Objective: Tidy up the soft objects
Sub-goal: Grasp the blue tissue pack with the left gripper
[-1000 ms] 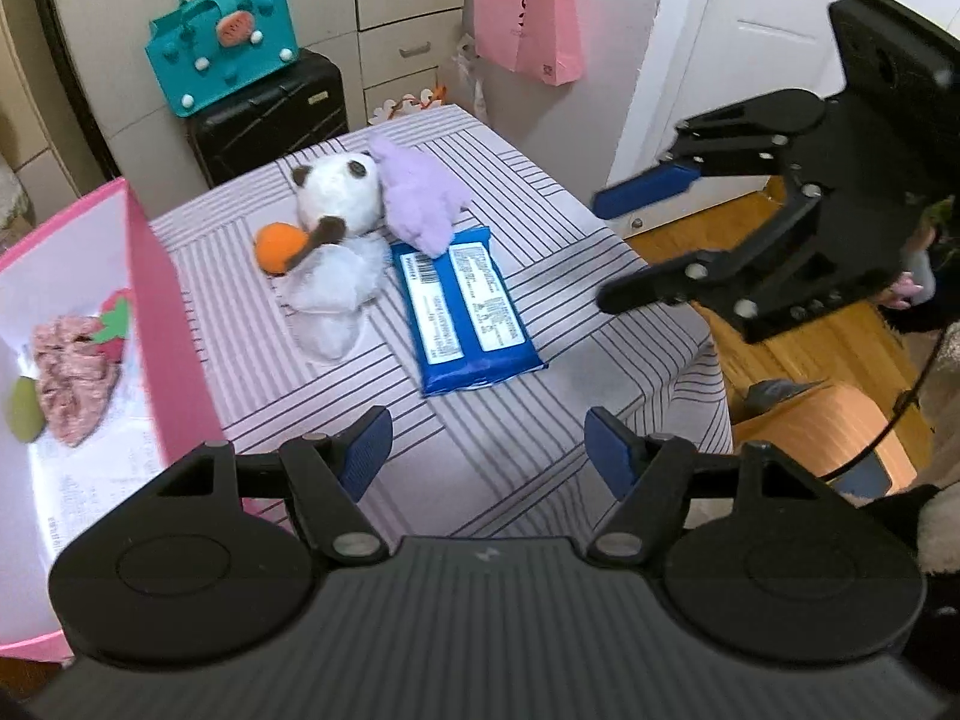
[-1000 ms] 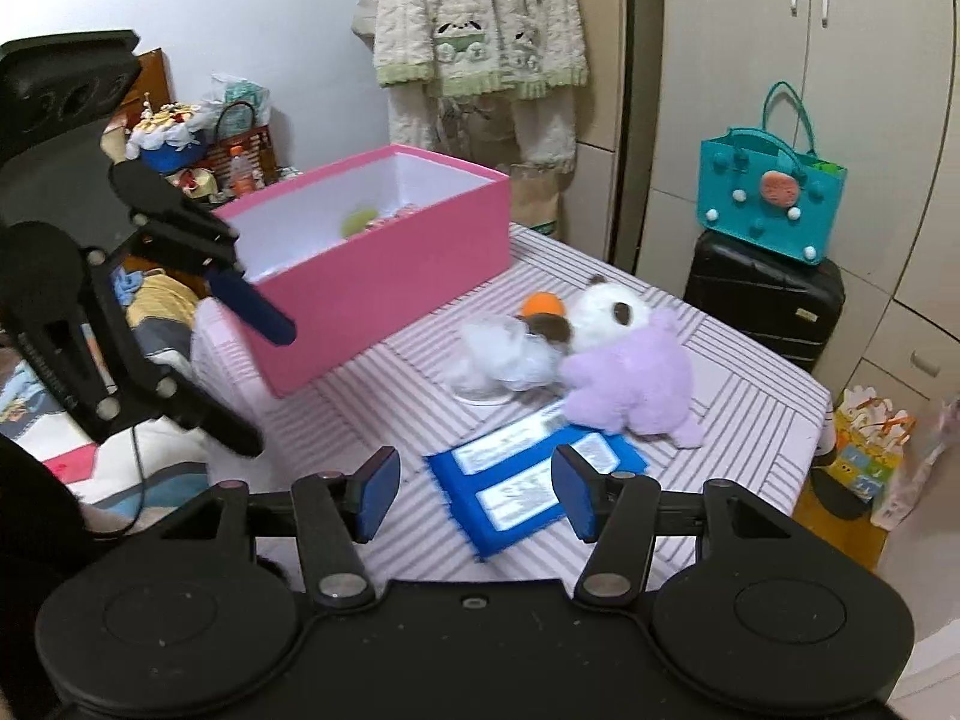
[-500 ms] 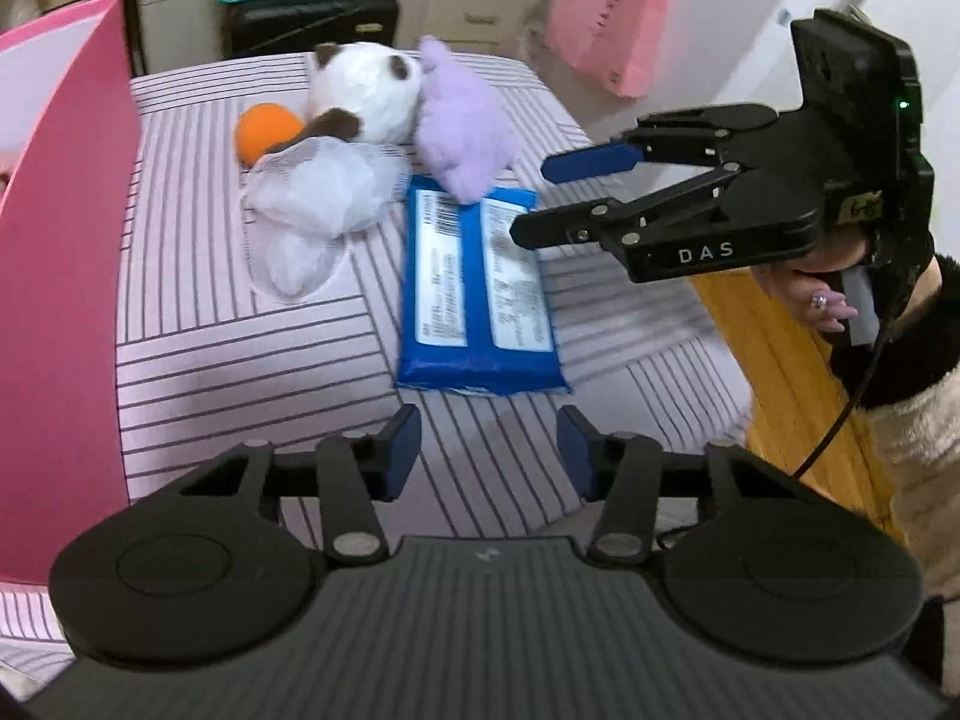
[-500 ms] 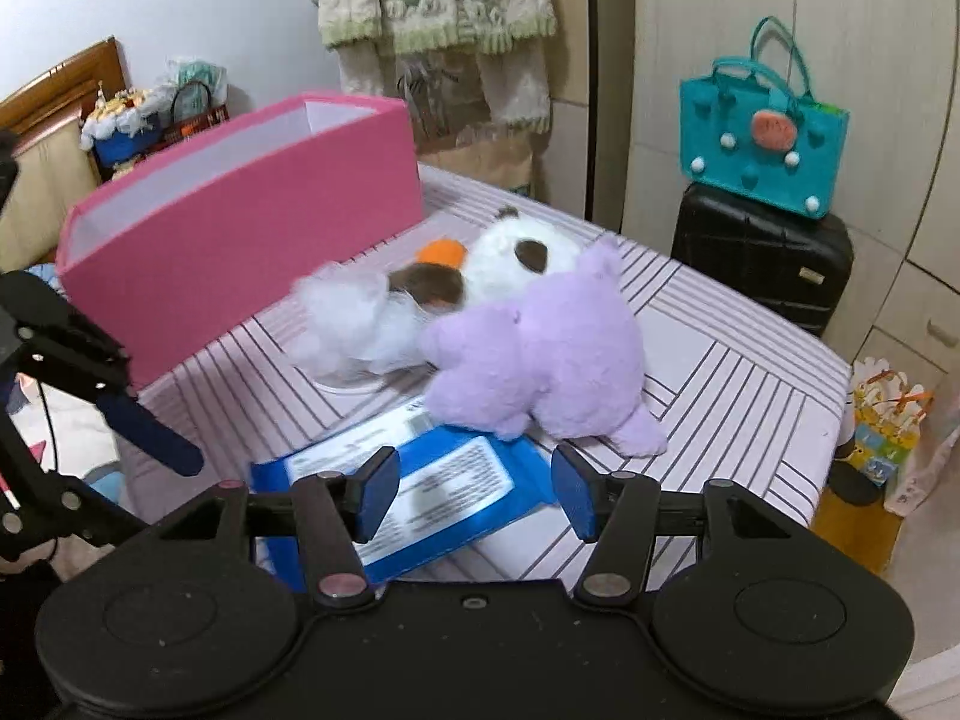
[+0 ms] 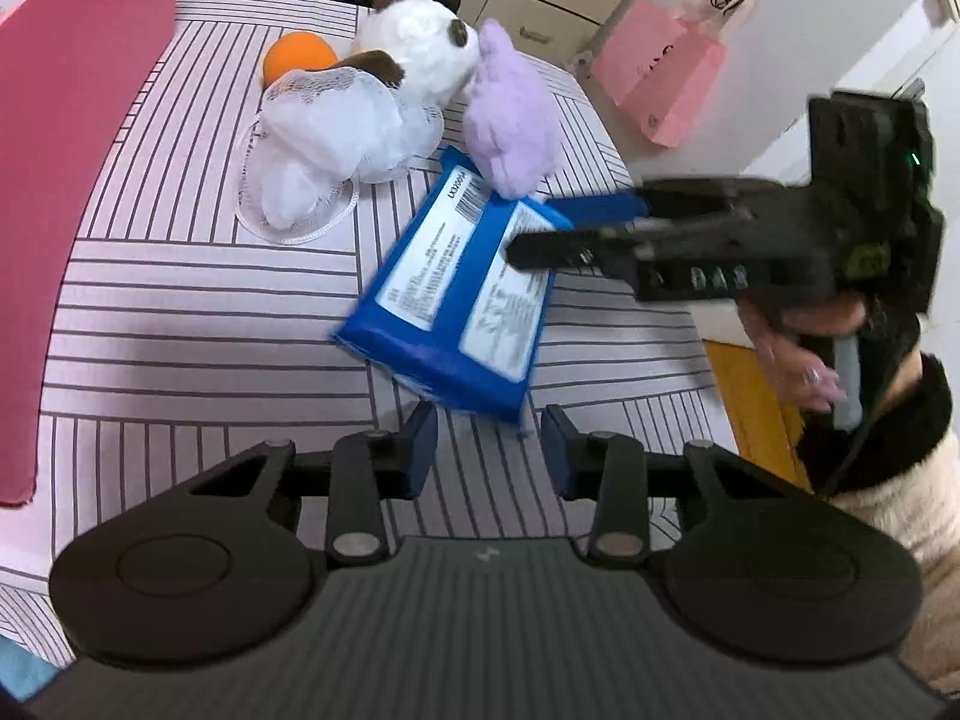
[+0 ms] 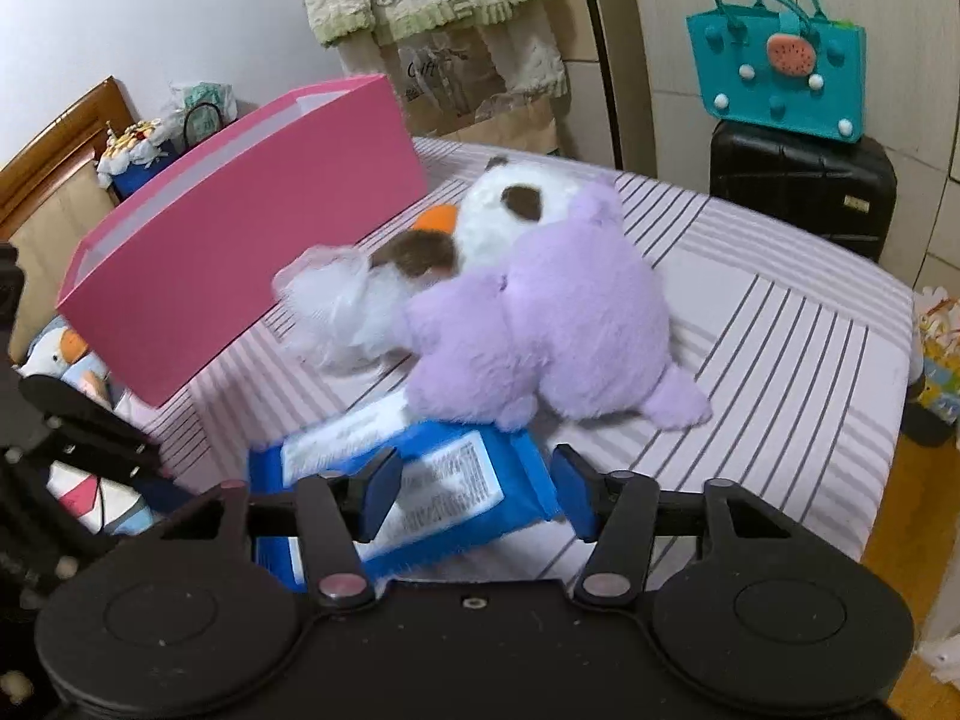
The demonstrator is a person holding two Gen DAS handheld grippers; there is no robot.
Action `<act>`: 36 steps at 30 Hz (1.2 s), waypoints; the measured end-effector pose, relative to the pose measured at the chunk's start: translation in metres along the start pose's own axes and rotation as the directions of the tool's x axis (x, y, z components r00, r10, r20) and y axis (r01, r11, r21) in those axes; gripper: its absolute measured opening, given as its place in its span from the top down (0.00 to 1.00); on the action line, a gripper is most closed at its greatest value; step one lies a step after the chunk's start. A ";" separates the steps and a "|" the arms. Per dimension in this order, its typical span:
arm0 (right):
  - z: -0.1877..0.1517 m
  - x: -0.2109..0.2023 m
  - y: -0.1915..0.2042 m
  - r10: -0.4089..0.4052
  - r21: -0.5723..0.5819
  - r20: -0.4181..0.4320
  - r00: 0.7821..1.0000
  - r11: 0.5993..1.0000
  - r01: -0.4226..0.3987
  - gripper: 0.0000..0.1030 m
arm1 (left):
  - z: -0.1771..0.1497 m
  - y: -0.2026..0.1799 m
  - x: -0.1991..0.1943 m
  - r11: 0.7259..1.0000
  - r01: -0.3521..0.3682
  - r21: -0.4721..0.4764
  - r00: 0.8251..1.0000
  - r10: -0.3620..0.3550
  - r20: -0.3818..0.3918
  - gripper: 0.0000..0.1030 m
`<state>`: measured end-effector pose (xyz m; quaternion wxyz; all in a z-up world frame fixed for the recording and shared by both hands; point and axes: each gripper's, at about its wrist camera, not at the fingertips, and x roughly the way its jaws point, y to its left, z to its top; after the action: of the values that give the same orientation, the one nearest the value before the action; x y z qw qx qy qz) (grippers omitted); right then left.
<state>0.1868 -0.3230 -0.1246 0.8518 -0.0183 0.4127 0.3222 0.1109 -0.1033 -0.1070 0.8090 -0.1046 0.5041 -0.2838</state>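
Note:
A blue wipes pack lies skewed on the striped table, its near end raised. My right gripper has the pack between its closing jaws, and both pads touch it. My left gripper is open with its jaws closing; the pack's near corner sits just at their mouth, untouched. Behind the pack lie a purple plush, a white plush with brown patches, an orange ball and a white mesh pouf. The pink box stands at the left.
A teal bag sits on a black suitcase behind the table. A pink paper bag hangs at the door. The table's edge drops off at the right, where a hand holds the right gripper.
Both grippers came down to the blue pack and narrowed their jaws. The right one closed around the pack's far end, and the pack has turned and tipped up.

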 end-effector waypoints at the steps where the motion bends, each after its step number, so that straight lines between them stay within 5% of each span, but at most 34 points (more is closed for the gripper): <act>1: -0.004 -0.003 0.003 0.000 -0.003 -0.004 1.000 1.000 0.000 0.53 | 0.000 0.001 -0.001 1.000 0.001 -0.008 1.000 -0.001 0.003 0.64; 10: -0.023 -0.017 0.018 0.026 0.054 -0.051 0.998 0.998 -0.023 0.61 | 0.000 0.011 -0.009 0.992 -0.123 -0.020 0.987 0.124 0.098 0.64; 16: -0.018 -0.016 0.014 0.021 0.115 -0.020 1.000 0.993 -0.018 0.48 | 0.006 0.014 -0.013 0.986 -0.166 -0.012 0.976 0.166 0.140 0.60; 23: -0.018 -0.003 0.013 -0.008 0.183 -0.004 1.000 0.983 0.008 0.48 | 0.012 0.018 -0.002 0.986 -0.166 0.005 0.975 0.163 0.154 0.63; 28: -0.022 0.000 0.031 -0.079 0.161 0.019 0.997 0.984 0.075 0.62 | 0.012 0.017 0.000 0.987 -0.160 0.006 0.975 0.157 0.158 0.69; 36: -0.024 -0.004 0.047 -0.135 0.140 0.021 0.991 0.981 0.131 0.62 | 0.008 0.003 -0.007 0.979 -0.188 0.074 0.969 0.172 0.179 0.74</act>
<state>0.1423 -0.2948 -0.1265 0.8768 0.0181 0.4190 0.2354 0.1162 -0.0976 -0.0991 0.8757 -0.0459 0.4267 -0.2214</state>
